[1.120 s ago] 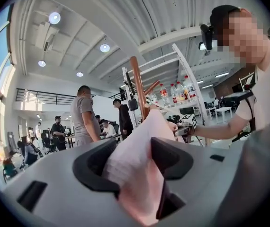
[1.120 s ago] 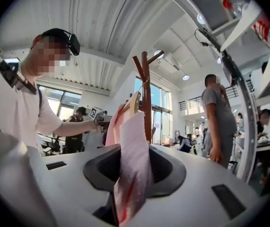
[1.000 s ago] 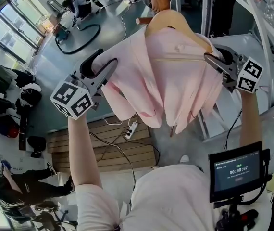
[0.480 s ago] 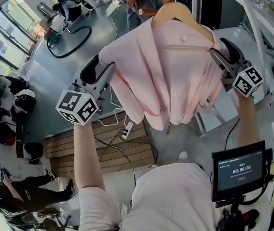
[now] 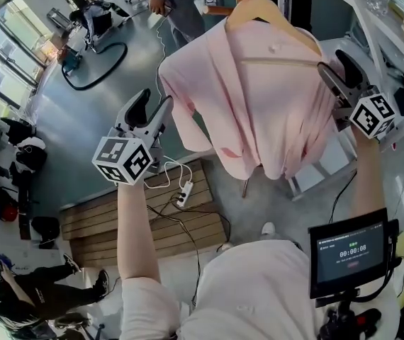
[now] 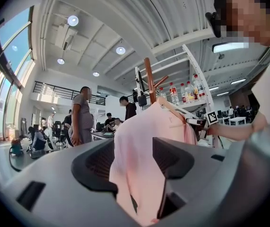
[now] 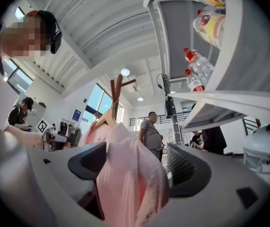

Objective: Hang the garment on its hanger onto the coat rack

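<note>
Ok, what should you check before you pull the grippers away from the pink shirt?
1. Garment sits on the hanger: ok.
2. Hanger hooked on the coat rack: cannot tell, the hook is hidden.
3. Right gripper free of fabric: not ok, jaws opening, fabric between them.
4. Left gripper free of fabric: not ok, jaws apart, fabric between them.

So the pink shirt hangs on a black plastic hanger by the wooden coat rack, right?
Not quite: the hanger is light wood, not black plastic, as the head view shows. The pink shirt does hang on it by the wooden coat rack.
</note>
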{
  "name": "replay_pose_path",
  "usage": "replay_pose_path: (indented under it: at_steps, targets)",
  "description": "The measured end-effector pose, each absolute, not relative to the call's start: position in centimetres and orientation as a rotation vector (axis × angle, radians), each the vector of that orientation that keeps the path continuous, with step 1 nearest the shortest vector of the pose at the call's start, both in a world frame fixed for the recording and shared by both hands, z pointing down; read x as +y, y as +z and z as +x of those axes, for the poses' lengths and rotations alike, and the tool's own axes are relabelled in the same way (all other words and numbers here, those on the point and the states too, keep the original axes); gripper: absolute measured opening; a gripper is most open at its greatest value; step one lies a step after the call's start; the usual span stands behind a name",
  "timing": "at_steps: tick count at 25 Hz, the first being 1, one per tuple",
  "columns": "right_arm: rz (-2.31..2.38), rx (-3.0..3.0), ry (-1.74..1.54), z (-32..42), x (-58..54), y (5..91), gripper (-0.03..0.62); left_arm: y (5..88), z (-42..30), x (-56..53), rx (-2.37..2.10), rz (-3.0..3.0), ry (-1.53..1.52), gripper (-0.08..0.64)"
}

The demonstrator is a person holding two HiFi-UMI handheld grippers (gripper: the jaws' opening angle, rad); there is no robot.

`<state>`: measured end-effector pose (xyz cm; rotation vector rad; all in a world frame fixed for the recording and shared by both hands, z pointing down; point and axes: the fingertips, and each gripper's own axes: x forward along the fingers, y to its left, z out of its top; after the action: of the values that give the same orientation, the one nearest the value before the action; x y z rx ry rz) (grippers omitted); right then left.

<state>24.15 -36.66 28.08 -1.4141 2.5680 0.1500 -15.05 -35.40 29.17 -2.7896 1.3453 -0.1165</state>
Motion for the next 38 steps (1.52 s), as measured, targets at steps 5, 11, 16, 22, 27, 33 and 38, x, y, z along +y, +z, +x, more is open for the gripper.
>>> replay_pose_path:
  at_steps: [5,11,16,22,27,33,38]
  targets:
    - [-1.458,2.566,0.175,25.1,-36.2,28.7,0.417,30.6,-13.2,-35.4,1.311,-2.823,-0.104,0.241]
    - [-1.516,2.591,0.197,24.4,-34.3,30.2,0.416,32.0,-10.8,-35.1,1.241,-2.875,-0.101,0.241]
    - [-1.598,2.634,0.290,19.1,-25.9,32.3,0.413,33.4,-10.1,-29.3,1.086,-2.910,-0.085,0.241]
    - [-1.698,2.545,0.307,14.1,-14.8,31.7,0.408,32.7,-8.2,-21.2,0.801,-2.956,0.004,0.238]
    - [-1.796,2.439,0.245,14.5,-8.5,34.0,0.174,35.2,-4.3,-17.2,0.642,-3.071,0.049,0.225]
    - [-1.880,2.439,0.267,14.8,-2.0,35.1,0.009,36.2,-1.0,-12.1,0.593,-3.169,0.108,0.162]
    - [-1.864,2.422,0.212,17.0,0.9,35.2,0.009,36.3,1.8,-9.7,0.671,-3.192,0.148,0.083]
